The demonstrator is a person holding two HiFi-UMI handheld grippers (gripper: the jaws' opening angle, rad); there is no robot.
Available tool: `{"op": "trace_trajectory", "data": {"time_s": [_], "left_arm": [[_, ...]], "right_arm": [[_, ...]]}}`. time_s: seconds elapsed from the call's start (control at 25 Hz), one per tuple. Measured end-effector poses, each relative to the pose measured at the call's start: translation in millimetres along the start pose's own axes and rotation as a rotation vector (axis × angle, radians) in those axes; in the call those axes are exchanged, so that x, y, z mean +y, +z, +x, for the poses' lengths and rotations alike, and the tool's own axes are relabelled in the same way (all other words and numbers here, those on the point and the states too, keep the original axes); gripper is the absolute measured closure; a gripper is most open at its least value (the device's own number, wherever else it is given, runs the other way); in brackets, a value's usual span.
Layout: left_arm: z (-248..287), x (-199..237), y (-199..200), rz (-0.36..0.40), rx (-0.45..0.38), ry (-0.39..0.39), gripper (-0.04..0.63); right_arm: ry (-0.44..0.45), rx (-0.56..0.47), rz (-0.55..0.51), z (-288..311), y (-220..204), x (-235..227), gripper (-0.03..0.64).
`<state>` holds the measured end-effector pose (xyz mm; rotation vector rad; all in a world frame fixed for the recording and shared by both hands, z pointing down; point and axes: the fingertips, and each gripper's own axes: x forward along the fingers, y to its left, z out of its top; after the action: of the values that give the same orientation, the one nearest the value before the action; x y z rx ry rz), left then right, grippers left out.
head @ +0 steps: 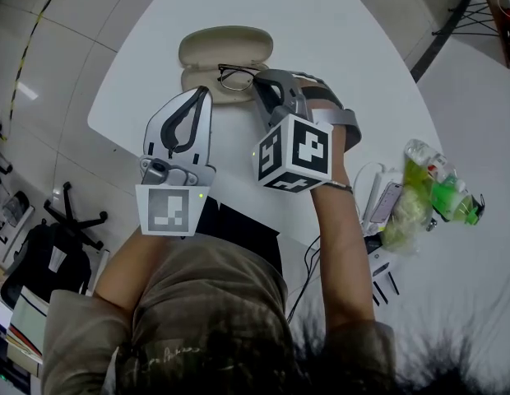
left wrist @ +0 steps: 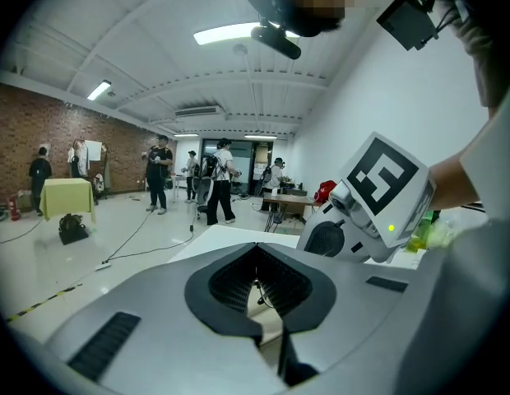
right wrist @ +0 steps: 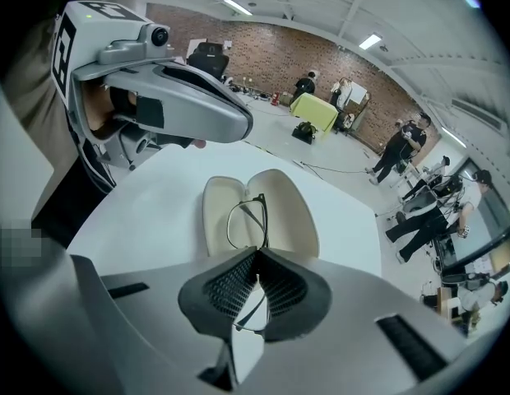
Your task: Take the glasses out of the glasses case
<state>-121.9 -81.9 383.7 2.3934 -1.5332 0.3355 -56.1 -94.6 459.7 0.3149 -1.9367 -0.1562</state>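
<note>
Glasses gripped, lift-out not finished
My right gripper [right wrist: 257, 253] pinches the glasses [right wrist: 243, 220] above the open glasses case [right wrist: 292, 212]; my left gripper [left wrist: 257, 253] is clenched on nothing.

Head view steeply down on table [head: 362, 72]; right gripper view close, sharing glasses case [head: 226, 49].

Smooth matt cream oval glasses case [head: 226, 48], thin black wire-rimmed glasses [head: 236, 76], smooth matt white round table [head: 337, 31], matt grey plastic right gripper [right wrist: 257, 253], ribbed black pads [right wrist: 226, 286].
</note>
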Motion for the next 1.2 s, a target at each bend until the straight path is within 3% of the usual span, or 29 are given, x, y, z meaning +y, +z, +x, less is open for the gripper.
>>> {"op": "trace_trajectory", "data": {"time_s": [1.2], "left_arm": [[-3.1, -31.1, -11.5, -0.006, 0.05, -0.083, 0.588]], "right_arm": [[0.021, 0.007, 0.042, -10.3, -9.1, -0.8, 0.597]]}}
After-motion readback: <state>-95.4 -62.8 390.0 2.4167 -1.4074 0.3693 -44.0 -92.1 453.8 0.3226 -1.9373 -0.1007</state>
